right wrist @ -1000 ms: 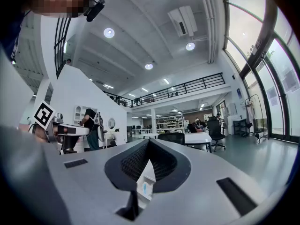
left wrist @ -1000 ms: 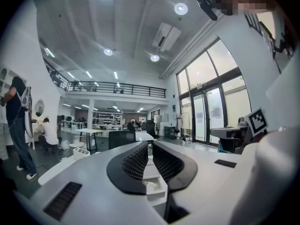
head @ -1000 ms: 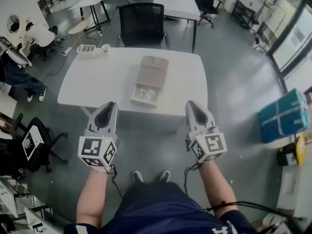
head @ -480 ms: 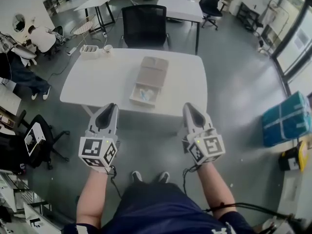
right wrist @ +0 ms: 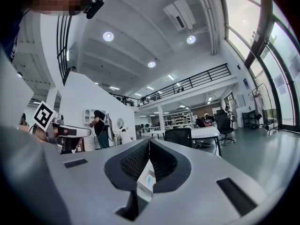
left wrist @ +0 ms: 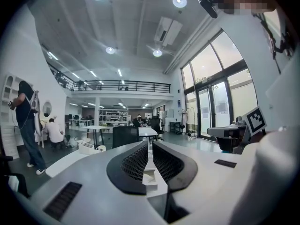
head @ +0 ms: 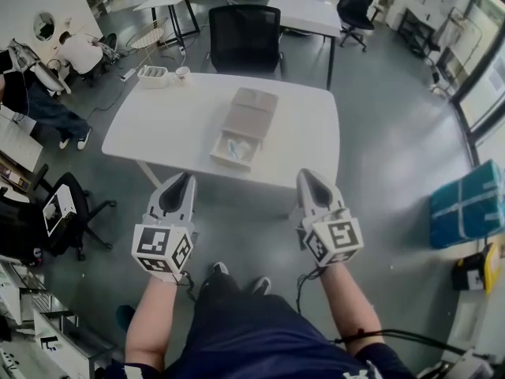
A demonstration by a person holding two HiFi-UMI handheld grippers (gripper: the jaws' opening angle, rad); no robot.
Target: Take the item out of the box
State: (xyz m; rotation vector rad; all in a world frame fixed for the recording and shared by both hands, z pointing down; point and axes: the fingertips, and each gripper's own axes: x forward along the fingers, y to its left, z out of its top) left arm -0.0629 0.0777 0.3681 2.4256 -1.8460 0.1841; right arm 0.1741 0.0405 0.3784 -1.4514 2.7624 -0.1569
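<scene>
The person's 2 bare forearms, left [head: 150, 322] and right [head: 351, 306], reach forward from the body roughly parallel. They are held over the floor, short of the near edge of the white counter [head: 158, 125]. Each hand carries a hand-held gripper pointing ahead at about level, its marker cube next to the wrist.

The left hand-held gripper [head: 182, 178] has its jaws drawn in to a thin slit at the tips, as its own view shows [left wrist: 149, 143]. Nothing is gripped between them, and it touches nothing. The right hand-held gripper [head: 310, 174] has its jaws meeting at the tips [right wrist: 149, 142], also with nothing in its hold and clear of the counter.

The box [head: 248, 115], long and tan, lies near the middle of the counter, well apart from both hand-held grippers. Its near end is open, and the item [head: 235, 150], pale with a bluish patch, lies inside that open part.
</scene>
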